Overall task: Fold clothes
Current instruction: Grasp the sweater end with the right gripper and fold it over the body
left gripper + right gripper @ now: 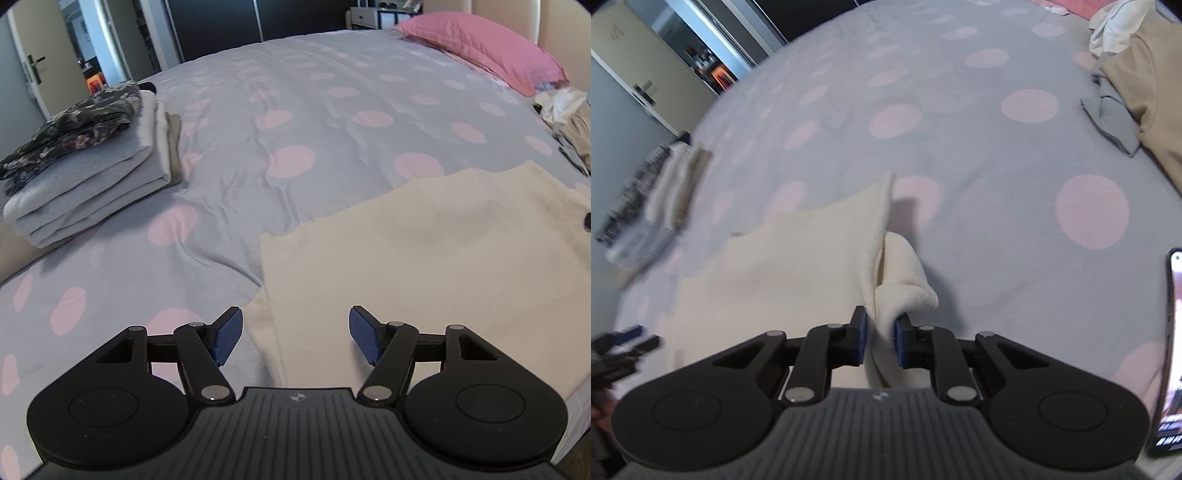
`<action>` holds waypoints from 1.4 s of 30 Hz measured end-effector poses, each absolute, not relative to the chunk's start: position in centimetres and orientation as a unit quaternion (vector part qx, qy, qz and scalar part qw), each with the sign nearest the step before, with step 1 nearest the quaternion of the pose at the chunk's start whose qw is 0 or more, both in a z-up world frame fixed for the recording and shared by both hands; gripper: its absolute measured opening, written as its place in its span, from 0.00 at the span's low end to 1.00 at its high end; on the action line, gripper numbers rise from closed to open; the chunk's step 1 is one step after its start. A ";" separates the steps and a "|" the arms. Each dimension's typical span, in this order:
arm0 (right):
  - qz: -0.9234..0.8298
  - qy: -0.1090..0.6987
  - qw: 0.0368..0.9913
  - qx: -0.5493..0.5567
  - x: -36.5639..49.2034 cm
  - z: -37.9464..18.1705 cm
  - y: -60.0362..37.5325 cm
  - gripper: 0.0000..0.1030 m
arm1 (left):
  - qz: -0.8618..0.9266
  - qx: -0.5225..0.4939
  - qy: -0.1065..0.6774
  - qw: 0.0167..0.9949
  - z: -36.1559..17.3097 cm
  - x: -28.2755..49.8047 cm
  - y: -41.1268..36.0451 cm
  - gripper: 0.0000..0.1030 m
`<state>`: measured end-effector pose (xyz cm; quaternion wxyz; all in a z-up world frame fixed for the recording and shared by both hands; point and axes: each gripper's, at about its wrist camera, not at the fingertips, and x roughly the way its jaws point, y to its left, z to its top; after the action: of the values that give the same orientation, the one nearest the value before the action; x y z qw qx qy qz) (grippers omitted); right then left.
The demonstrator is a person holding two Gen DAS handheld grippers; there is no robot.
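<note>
While the left claw (295, 334) sits at the bottom centre of the left wrist view with its blue pads spread wide and nothing between them, the cream garment (424, 258) lies flat on the bed (295, 110), filling the lower right of that frame, its hemmed edge running down between the pads. At the left edge of the frame a stack of folded clothes (85, 177) rests on the grey bedspread with pink dots, a dark floral piece on top. A pink pillow (480, 48) lies at the upper right, and a loose heap of unfolded clothes (565, 118) sits at the right edge.

In the right wrist view the right claw (880, 341) is at the bottom centre, narrowed onto a bunched fold of the cream garment, whose fabric rises between the pads and rolls over to the right. A phone (1171, 350) lies at the right edge, screen lit. The left claw shows blurred at the lower left
</note>
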<state>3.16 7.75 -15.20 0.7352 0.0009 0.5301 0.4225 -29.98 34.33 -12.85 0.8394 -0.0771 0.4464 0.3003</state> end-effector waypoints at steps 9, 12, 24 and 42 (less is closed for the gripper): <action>0.478 0.538 0.692 0.058 -0.1 -10.1 10.1 0.16 | 0.321 -0.086 0.402 0.853 -10.2 -31.3 35.0 0.60; 0.496 0.541 0.675 0.079 -1.8 -8.7 11.6 0.16 | 0.326 -0.091 0.390 0.856 -9.6 -31.8 35.2 0.60; 0.545 0.557 0.618 0.102 -10.5 -8.3 21.5 0.16 | 0.356 -0.112 0.361 0.855 -7.9 -33.8 37.0 0.60; 0.545 0.588 0.598 0.020 -17.2 -15.5 30.6 0.17 | 0.404 -0.123 0.394 0.816 -8.5 -35.9 39.2 0.57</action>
<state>-17.22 30.59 -15.52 0.5976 0.0202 0.5881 0.5446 -35.90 39.19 -8.53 0.8162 -0.1233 0.3941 0.4042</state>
